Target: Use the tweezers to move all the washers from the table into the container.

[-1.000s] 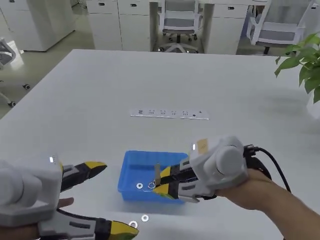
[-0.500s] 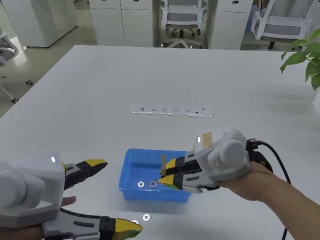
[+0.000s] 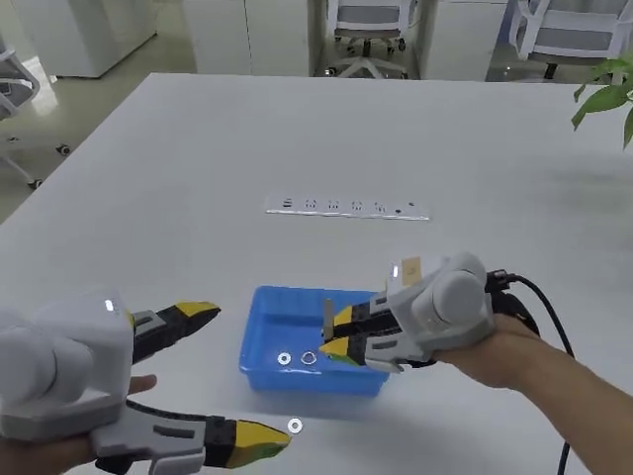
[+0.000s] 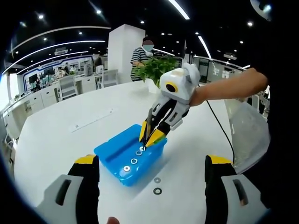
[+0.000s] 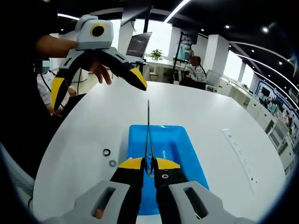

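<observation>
The blue container (image 3: 259, 315) sits near the table's front edge, with two washers (image 3: 285, 358) on its floor. My right gripper (image 3: 336, 346) is shut on the thin metal tweezers (image 3: 328, 315) and hangs over the container's right half. In the right gripper view the tweezers (image 5: 148, 126) run forward over the container (image 5: 175, 144). My left gripper (image 3: 245, 376) stands wide open to the left of the container, holding nothing. One washer (image 3: 295, 426) lies on the table in front of the container. The left gripper view has two table washers (image 4: 157, 180).
A white power strip (image 3: 346, 209) lies across the middle of the table. Office chairs and cabinets stand beyond the far edge, and a plant (image 3: 608, 99) is at the right. A black cable (image 3: 539, 317) trails from my right gripper.
The head camera has shifted, so the whole scene sits a little differently. My right gripper with the tweezers has stayed over the container, and my left gripper has stayed open.
</observation>
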